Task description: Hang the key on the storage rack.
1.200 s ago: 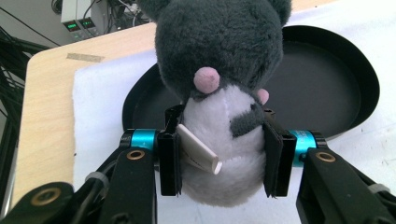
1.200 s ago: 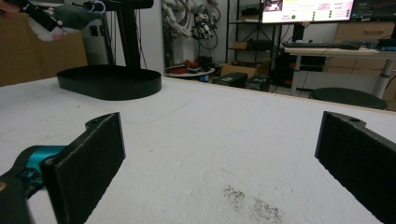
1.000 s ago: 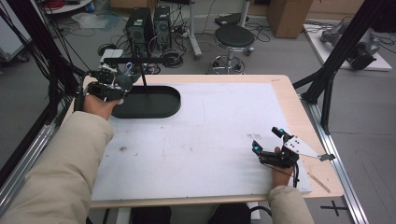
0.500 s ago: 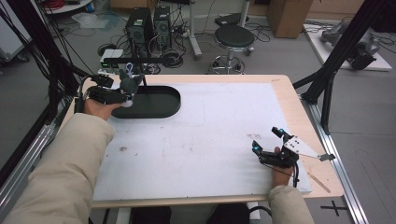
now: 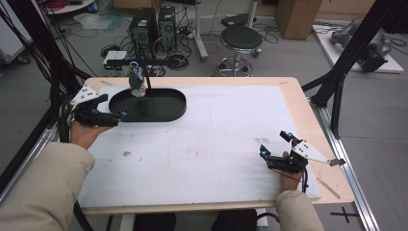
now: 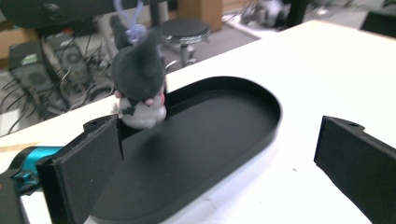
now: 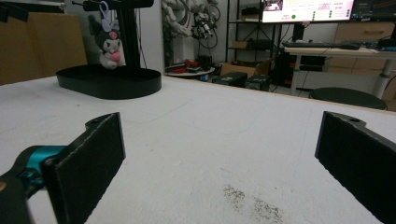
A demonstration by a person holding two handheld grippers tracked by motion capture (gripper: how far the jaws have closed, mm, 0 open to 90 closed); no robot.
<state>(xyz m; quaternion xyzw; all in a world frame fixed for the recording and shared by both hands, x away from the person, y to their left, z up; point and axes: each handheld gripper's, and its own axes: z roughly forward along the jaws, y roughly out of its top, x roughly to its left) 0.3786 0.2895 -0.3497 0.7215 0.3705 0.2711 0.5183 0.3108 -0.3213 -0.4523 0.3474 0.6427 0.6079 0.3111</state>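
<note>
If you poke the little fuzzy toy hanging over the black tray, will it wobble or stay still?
The plush toy would probably swing, since it hangs by a thin purple loop from the stand's bar instead of sitting in the black tray. It looks soft and furry, so it is likely light and squashy, unlikely to break.

Left hand-held gripper (image 5: pixel 108 108): black body, grey three-cornered plate on top, teal fitting near the jaw base, black cable trailing. Right hand-held gripper (image 5: pixel 276 148): same build, black with a grey plate, blue-lit spots at the jaw ends, thin black cable. Jaws are flat black blocks with matte foam-like pads. Both sleeves (image 5: pixel 43 192) are beige.
</note>
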